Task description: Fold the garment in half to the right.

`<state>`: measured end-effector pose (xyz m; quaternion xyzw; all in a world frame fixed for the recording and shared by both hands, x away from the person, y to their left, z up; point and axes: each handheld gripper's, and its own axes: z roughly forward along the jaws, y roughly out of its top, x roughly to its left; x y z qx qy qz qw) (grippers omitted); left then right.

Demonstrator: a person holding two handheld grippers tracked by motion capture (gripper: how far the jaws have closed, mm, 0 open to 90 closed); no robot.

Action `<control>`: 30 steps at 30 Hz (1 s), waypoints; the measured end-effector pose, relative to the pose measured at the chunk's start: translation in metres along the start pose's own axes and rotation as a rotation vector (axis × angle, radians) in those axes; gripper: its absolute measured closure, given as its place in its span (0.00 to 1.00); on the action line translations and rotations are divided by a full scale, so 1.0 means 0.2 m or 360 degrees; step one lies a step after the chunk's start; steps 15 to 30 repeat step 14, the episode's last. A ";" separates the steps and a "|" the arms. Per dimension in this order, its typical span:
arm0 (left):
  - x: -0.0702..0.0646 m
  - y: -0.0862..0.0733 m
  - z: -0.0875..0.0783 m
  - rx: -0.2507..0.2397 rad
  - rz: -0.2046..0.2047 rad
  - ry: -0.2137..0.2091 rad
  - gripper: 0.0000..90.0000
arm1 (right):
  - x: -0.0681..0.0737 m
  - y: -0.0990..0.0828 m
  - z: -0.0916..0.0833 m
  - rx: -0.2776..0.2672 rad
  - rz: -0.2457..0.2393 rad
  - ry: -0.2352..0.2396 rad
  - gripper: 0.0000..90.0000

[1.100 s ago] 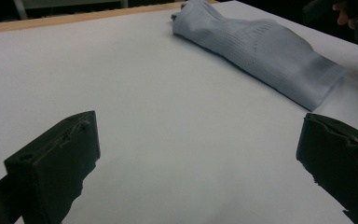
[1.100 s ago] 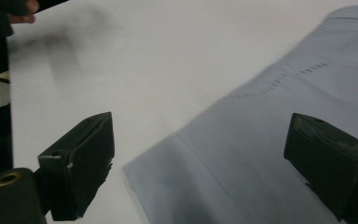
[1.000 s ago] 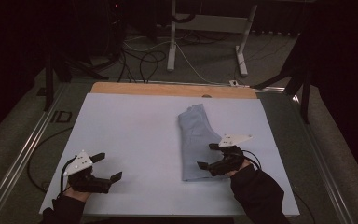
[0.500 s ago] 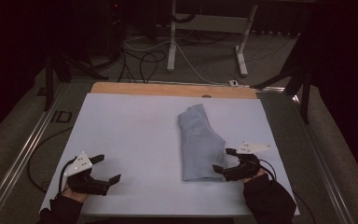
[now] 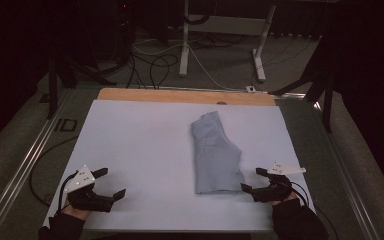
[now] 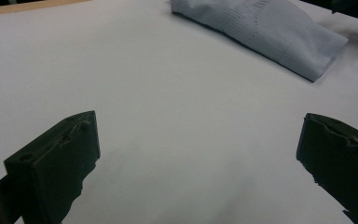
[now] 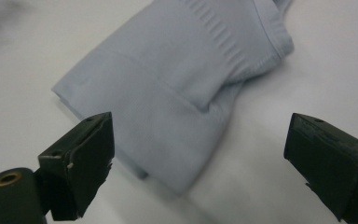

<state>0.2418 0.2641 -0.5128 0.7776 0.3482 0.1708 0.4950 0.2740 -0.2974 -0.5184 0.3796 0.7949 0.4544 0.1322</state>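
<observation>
A folded pale-blue garment (image 5: 215, 155) lies flat on the white bench (image 5: 135, 145), right of its middle and reaching from mid-bench toward the near edge, its wider folded end nearest the person. The right tool (image 5: 254, 180) rests low near the bench's near right corner, just beside the garment's near right corner but apart from it, jaws spread wide and empty, pointing left at the cloth with the hand (image 5: 285, 200) behind it. The left tool (image 5: 111, 182) sits near the near left corner, well apart from the garment, jaws likewise released and angled toward mid-bench.
</observation>
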 end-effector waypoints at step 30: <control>-0.01 -0.01 0.00 0.0003 0.0011 0.0012 0.00 | 0.01 -0.03 -0.01 -0.0003 0.0023 -0.0042 0.10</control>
